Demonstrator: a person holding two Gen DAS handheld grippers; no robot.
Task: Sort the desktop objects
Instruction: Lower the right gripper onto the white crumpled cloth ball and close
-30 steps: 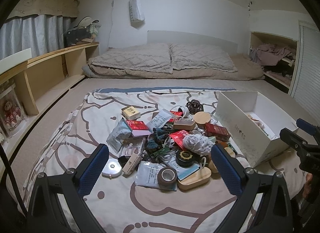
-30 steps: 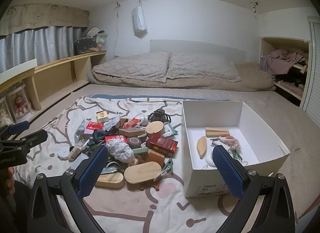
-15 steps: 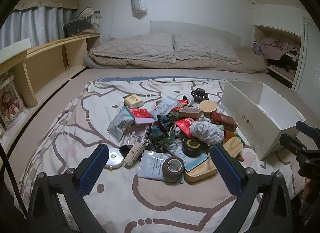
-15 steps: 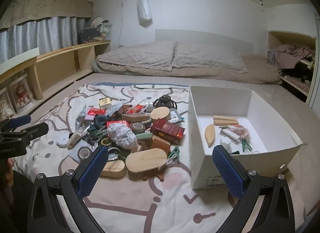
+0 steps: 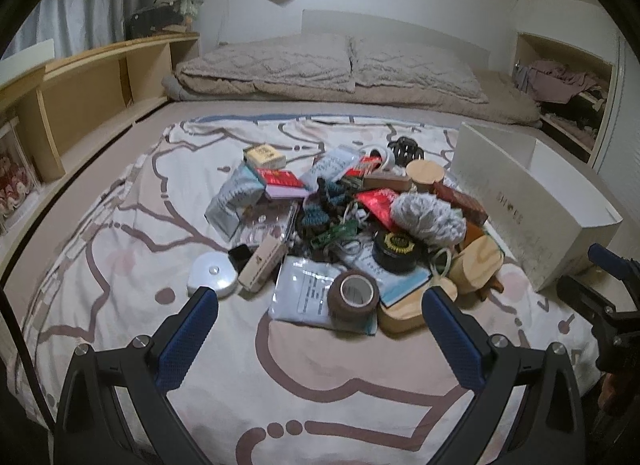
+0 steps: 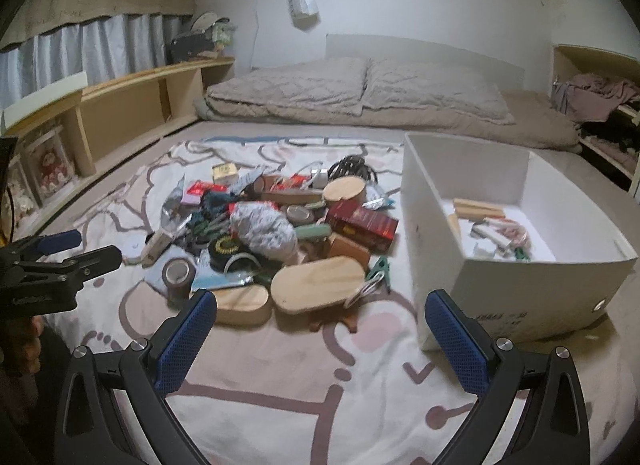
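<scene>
Both hand-held grippers are hovering over the patterned blanket (image 5: 120,305), short of the pile; the left hand-held gripper (image 5: 320,329) is gaping wide with nothing between its blue pads, and the right hand-held gripper (image 6: 320,333) is spread just as wide, also empty; the brown tape roll (image 5: 353,294) is lying straight ahead of the left one, nearest of anything, its bore facing up and toward the camera; the oval wooden lid (image 6: 318,283) is sitting ahead of the right one, long axis running left to right; the white box (image 6: 520,281) is standing to the right of the pile, likely the destination, already holding a few pieces; the left looks closer to the tape.
</scene>
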